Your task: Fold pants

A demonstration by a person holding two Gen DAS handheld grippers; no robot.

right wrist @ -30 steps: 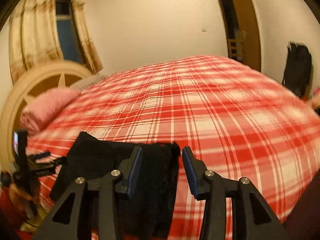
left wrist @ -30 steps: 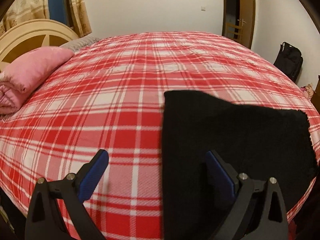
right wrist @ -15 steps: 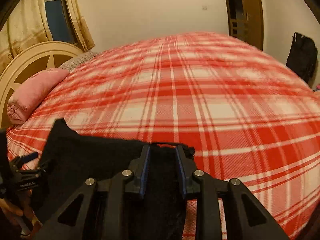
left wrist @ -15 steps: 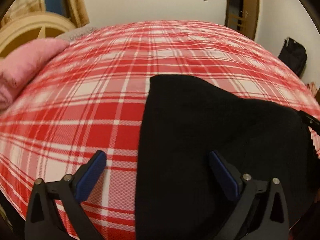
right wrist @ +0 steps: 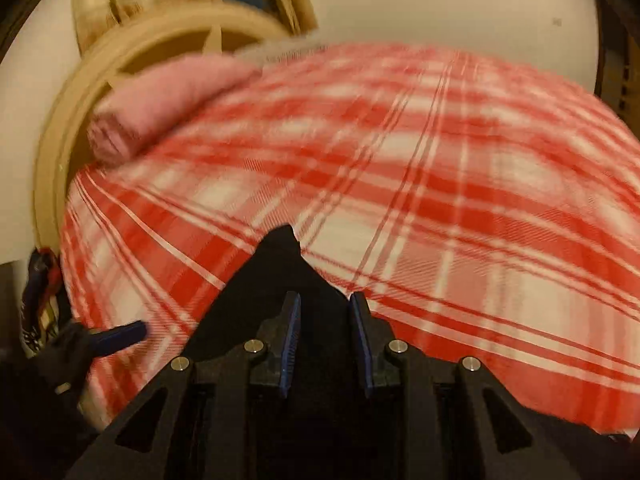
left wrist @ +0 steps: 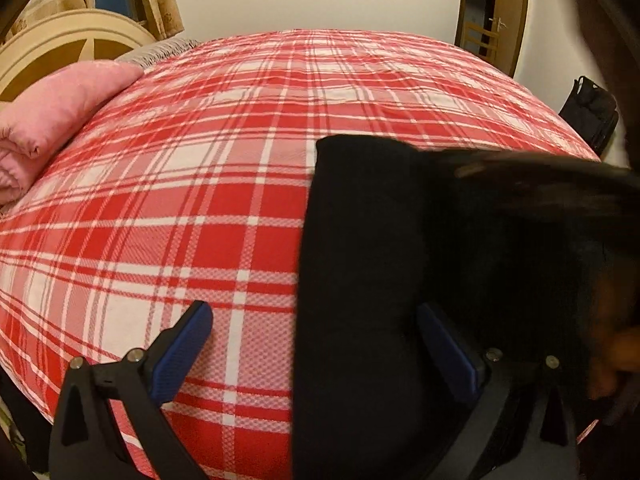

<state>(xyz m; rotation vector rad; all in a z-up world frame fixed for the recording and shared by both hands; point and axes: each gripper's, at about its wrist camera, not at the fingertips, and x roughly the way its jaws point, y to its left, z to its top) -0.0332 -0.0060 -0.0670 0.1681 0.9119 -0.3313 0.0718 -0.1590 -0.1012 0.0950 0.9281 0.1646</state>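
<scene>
Right claw pinches the black fleece pants over the red plaid bed; left claw gapes wide, empty.

One pair of black pants, one pink folded blanket, one red plaid bed, one black bag, and two tools, left tool and right tool.

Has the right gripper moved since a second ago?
Yes. The right gripper, clamped on the black pants, swung left toward the headboard: the pink pillow now sits much nearer in its view, and the door has slid off right.
</scene>
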